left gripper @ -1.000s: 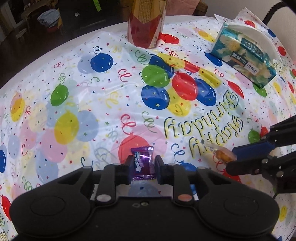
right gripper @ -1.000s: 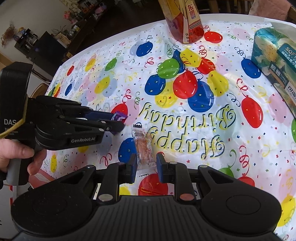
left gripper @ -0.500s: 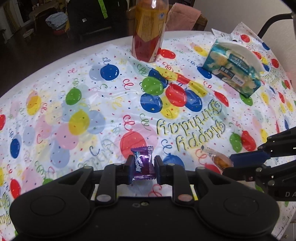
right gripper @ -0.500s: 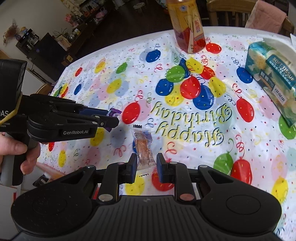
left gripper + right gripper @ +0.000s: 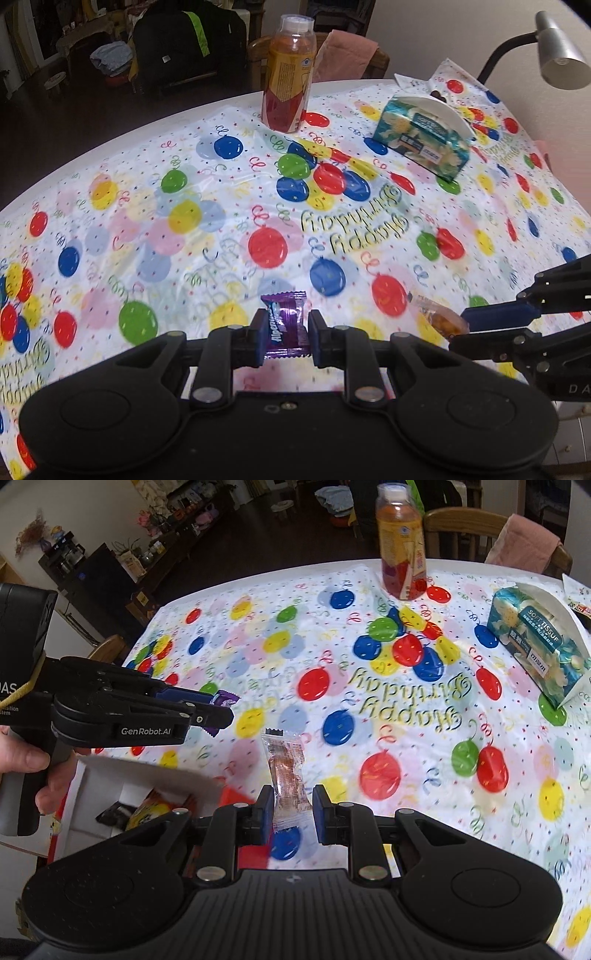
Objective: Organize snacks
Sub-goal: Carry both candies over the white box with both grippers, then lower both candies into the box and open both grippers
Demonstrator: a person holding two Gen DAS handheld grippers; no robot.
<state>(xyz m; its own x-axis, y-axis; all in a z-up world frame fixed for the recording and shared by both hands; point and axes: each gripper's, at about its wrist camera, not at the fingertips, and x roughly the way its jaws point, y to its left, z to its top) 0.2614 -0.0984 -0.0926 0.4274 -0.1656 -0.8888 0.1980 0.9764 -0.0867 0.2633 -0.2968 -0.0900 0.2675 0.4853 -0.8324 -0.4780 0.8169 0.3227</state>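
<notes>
Left gripper (image 5: pixel 284 339) pinches the purple Alpenliebe candy (image 5: pixel 286 325), lifted clear of the balloon tablecloth (image 5: pixel 221 192). Right gripper (image 5: pixel 293 814) holds the orange snack sachet (image 5: pixel 284 771) by its near end, long axis pointing away along the fingers. The white box (image 5: pixel 110 786) lies below-left at the near table edge, probably closest to the left gripper.

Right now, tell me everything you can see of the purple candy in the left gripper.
The purple candy is a small foil-like wrapper with crimped ends and white lettering down its side. It stands upright, pinched between the fingers of the left gripper, lifted clear of the balloon tablecloth. In the right wrist view it pokes past the fingertips. Only the gripper touches it.
</notes>
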